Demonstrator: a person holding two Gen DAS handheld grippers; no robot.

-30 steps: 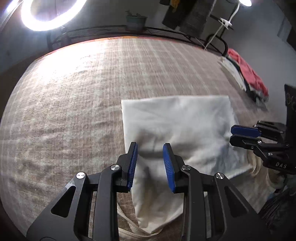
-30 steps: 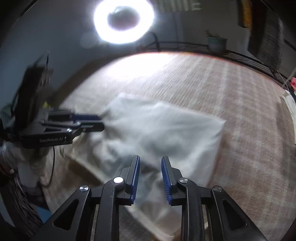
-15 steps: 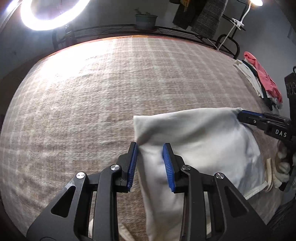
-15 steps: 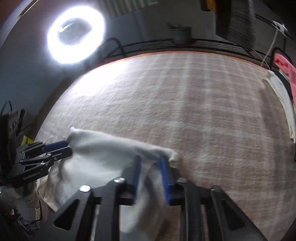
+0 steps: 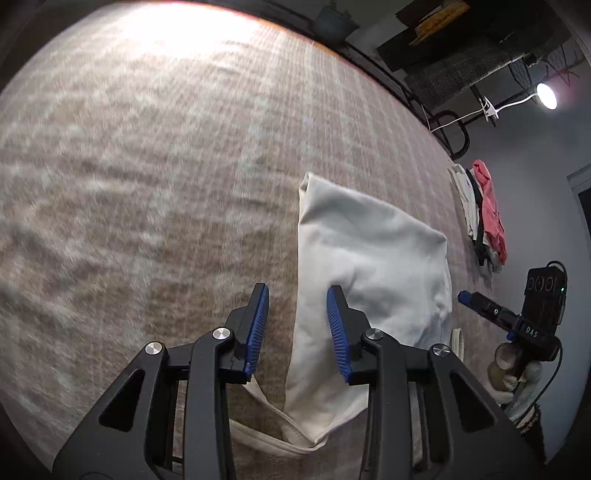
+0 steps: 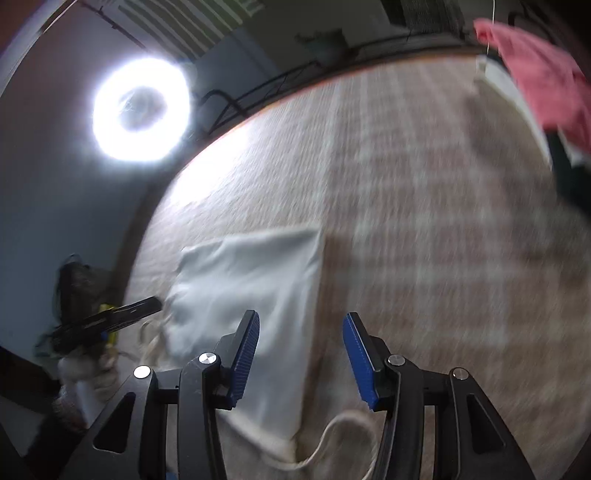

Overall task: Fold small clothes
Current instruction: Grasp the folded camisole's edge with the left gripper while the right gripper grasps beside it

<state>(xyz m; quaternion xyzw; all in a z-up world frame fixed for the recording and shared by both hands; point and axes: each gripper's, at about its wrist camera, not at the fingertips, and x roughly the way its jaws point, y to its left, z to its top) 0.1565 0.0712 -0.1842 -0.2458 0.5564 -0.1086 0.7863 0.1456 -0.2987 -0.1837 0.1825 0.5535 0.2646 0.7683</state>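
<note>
Cream garment [image 5: 373, 258] folded on plaid cloth [image 5: 147, 166], both tongs [image 5: 297, 325] [image 6: 301, 354] spread, pink clothes [image 5: 491, 210] nearby

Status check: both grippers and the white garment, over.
Left gripper open, empty. Right gripper open, empty. Cream-white folded garment flat on plaid cloth. Nothing obstructing.

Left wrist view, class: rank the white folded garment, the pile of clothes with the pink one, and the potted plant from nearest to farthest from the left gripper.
1. White folded garment: its near end lies between the fingers of the left gripper.
2. Pile of clothes with the pink one: at the bed's right edge.
3. Potted plant: beyond the bed's far edge.
</note>
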